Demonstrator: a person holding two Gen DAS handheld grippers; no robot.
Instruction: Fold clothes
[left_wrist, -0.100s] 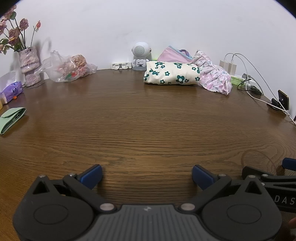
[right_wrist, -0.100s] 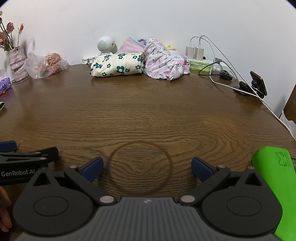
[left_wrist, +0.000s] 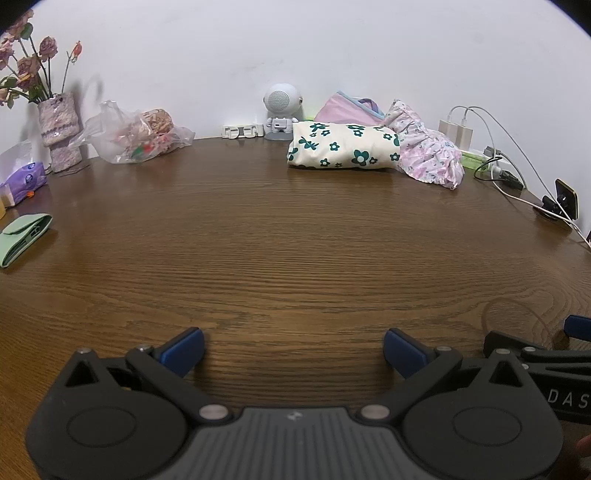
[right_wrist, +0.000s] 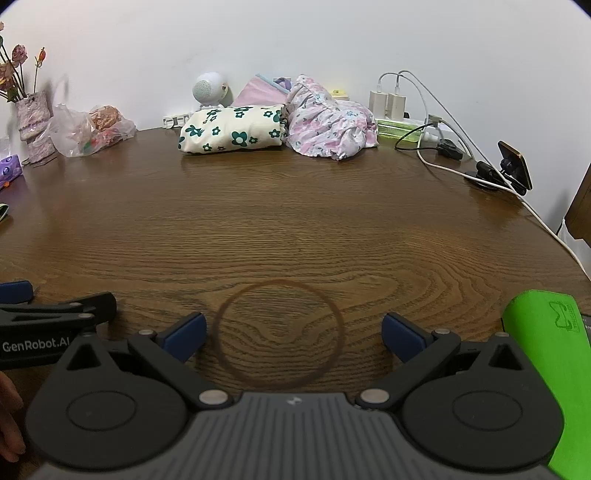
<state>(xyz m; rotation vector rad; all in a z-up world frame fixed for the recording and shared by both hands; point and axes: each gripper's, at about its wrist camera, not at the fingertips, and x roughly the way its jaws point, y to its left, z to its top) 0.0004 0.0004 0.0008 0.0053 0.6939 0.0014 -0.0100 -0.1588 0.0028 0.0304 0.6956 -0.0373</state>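
A cream garment with dark green flowers (left_wrist: 341, 150) (right_wrist: 232, 129) lies folded at the back of the wooden table (left_wrist: 295, 240) (right_wrist: 295, 221). To its right sits a crumpled pink floral garment (left_wrist: 430, 153) (right_wrist: 328, 123), and a pink cloth (left_wrist: 347, 110) (right_wrist: 258, 92) leans behind both. My left gripper (left_wrist: 293, 350) stands open near the front edge, nothing between its blue pads. My right gripper (right_wrist: 291, 334) is open too, over a dark ring mark in the wood. Both are far from the clothes. Each gripper shows at the edge of the other's view.
A vase of dried roses (left_wrist: 59, 129), a plastic bag (left_wrist: 140, 136), a small white robot speaker (left_wrist: 280, 110) and a green pouch (left_wrist: 22, 236) stand at the back and left. Chargers and cables (right_wrist: 424, 122) and a phone on a stand (right_wrist: 513, 170) occupy the right. A bright green object (right_wrist: 550, 362) lies front right.
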